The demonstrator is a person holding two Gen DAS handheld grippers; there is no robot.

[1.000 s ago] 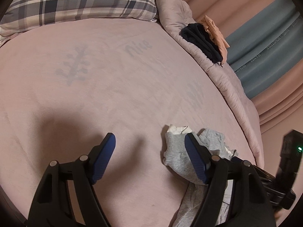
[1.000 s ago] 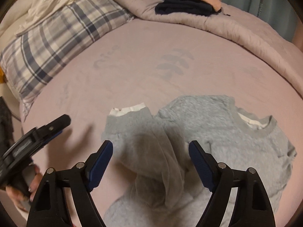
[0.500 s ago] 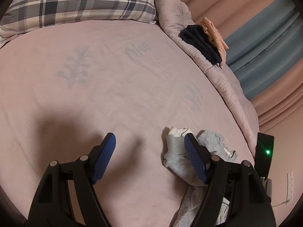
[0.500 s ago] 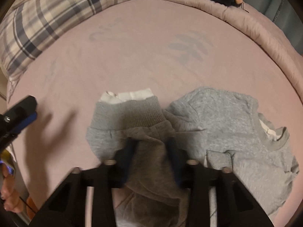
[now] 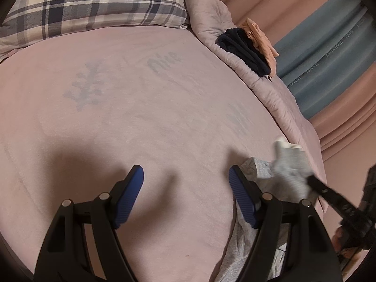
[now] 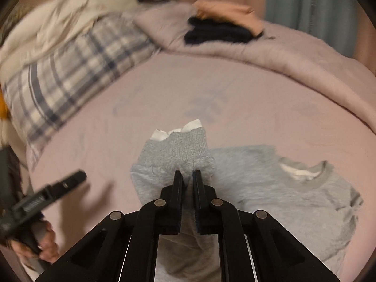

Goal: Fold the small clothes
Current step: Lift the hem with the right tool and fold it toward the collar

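A small grey sweatshirt [image 6: 293,202] lies on the pink bed sheet [image 6: 164,98], neck opening to the right. My right gripper [image 6: 187,172] is shut on its grey sleeve [image 6: 178,150] just behind the ribbed cuff with the white lining, and holds the sleeve lifted off the sheet. In the left wrist view the lifted sleeve [image 5: 291,166] hangs from the right gripper [image 5: 312,181] at the right. My left gripper [image 5: 185,174] is open and empty above bare sheet, left of the sweatshirt [image 5: 256,166].
A plaid pillow [image 5: 94,7] lies at the head of the bed. A rolled pink duvet [image 5: 258,82] runs along the far side and carries folded dark [image 5: 244,49] and peach clothes [image 5: 260,37]. Curtains [image 5: 329,54] hang behind the bed.
My right gripper dropped onto the sleeve, shut on it behind the cuff and lifted it off the sheet. My left gripper stayed open in about the same place.
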